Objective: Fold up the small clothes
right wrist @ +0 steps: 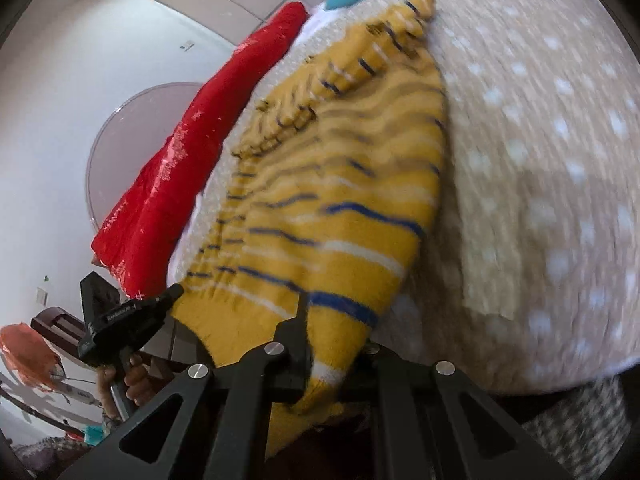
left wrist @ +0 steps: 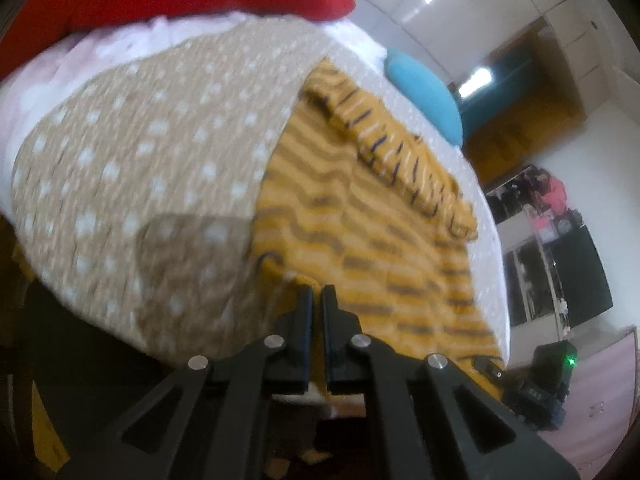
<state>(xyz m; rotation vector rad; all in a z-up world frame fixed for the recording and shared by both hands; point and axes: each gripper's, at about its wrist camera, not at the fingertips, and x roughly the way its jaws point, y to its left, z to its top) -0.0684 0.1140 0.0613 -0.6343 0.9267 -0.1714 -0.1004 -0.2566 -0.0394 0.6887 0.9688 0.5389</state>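
Yellow striped sweater (right wrist: 332, 184) lay lengthwise, running away from both grippers. Right gripper (right wrist: 320, 320) jaws clamped its hem; left gripper (left wrist: 317, 300) jaws nearly together at its edge.

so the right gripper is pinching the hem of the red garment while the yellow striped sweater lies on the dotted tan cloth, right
Not quite: the right gripper is pinching the yellow striped sweater itself, as the right wrist view shows. The red garment lies untouched beside it. The sweater does lie on the dotted tan cloth.
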